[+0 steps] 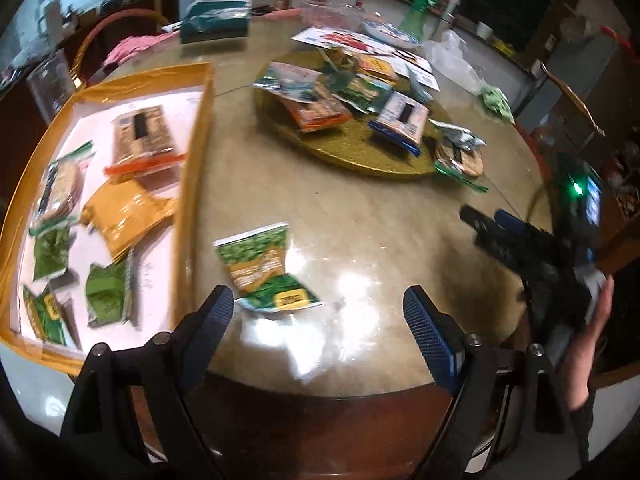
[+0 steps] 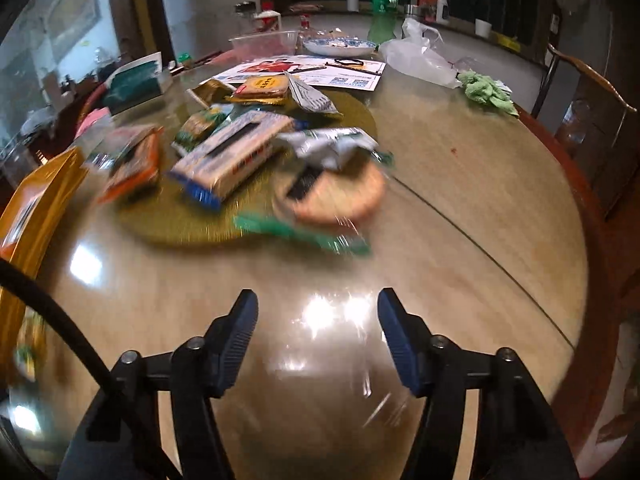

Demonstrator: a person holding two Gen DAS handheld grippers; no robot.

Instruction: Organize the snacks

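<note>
A green and yellow snack packet lies on the glossy table just ahead of my left gripper, which is open and empty. To its left is a yellow-edged cardboard box holding several snack packets. A round gold mat carries a pile of snacks, also in the right wrist view. A round cracker pack with a green end lies at the mat's near edge. My right gripper is open and empty over bare table; it also shows in the left wrist view.
Behind the mat are printed sheets, a white plastic bag, a green cloth, a patterned plate, a green bottle and a teal tissue pack. A wooden chair stands at the right.
</note>
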